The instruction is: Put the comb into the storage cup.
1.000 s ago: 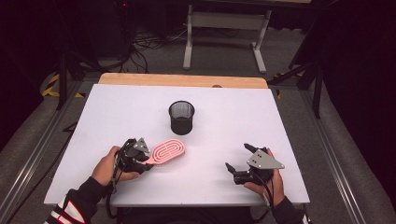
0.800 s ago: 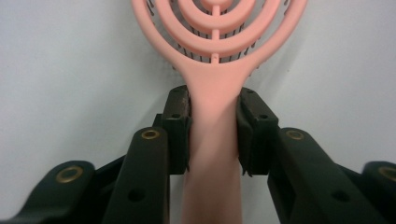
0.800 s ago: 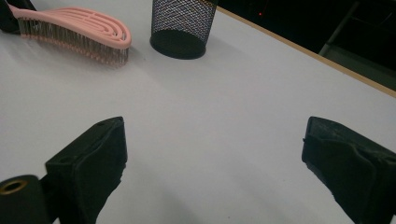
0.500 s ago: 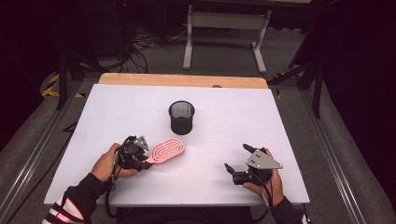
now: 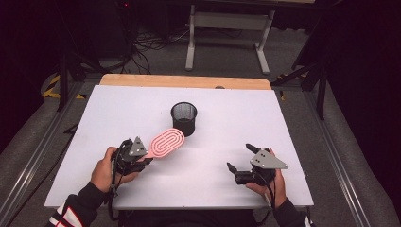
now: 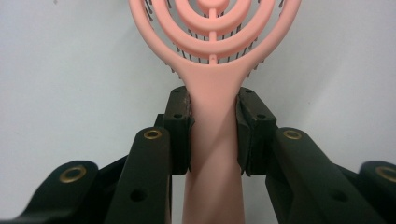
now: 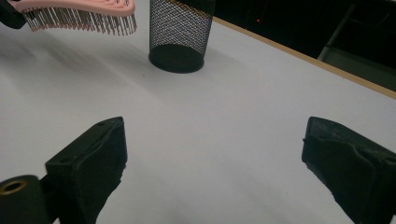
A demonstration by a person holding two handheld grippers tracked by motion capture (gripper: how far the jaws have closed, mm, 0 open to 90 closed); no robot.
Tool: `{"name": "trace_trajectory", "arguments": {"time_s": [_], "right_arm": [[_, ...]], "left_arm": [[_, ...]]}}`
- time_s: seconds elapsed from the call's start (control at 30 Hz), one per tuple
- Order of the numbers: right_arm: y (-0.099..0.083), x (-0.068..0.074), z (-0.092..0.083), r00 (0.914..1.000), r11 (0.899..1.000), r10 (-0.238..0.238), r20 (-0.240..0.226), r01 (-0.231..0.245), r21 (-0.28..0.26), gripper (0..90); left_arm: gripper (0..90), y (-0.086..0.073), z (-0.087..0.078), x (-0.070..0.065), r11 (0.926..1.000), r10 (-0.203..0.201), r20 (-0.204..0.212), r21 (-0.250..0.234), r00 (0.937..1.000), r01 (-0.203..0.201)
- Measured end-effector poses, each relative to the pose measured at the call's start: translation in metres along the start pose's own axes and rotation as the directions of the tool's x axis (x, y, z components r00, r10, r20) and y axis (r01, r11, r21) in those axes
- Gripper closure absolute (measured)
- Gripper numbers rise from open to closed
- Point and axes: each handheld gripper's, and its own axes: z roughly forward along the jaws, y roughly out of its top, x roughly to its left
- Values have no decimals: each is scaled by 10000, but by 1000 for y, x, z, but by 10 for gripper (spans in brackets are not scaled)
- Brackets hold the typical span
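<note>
Broadly, a white surface takes up most of the high view, with a strip of bare wood along its far edge and dark floor around it. A black mesh cup stands upright near the middle, toward the far side; in the right gripper view the cup sits well ahead of the 2 black fingers.

Next down in size, a pink brush lies just in front and to the left of the cup, close to it, its oval head pointing toward the cup. In the right gripper view the brush hangs clear of the surface, bristles down, a shadow beneath it.

The left gripper holds the brush by its handle. In the left gripper view the brush runs straight up between the fingers, whose pads press on both sides just below the head; they have just been closing on it.

The right gripper rests low near the front right of the surface, well apart from brush and cup. Its fingers stand wide with nothing between them.
</note>
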Motion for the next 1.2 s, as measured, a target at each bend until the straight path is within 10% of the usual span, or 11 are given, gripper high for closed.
{"name": "trace_trajectory", "arguments": {"time_s": [0.37,0.83,1.2], "right_arm": [[22,-4,15,9997,9983,250,-81,-254,-534,74],[58,9,40,9929,9887,741,-930,-854,-1231,67],[91,23,60,9630,9684,1503,-2235,-1889,-1627,63]], "left_arm": [[698,3,0,2,9879,-133,-567,-1548,9983,44],[698,6,-5,-5,9483,-516,-1271,-3172,9905,87],[698,16,7,-20,9238,-553,-1399,-3828,9886,-25]]}}
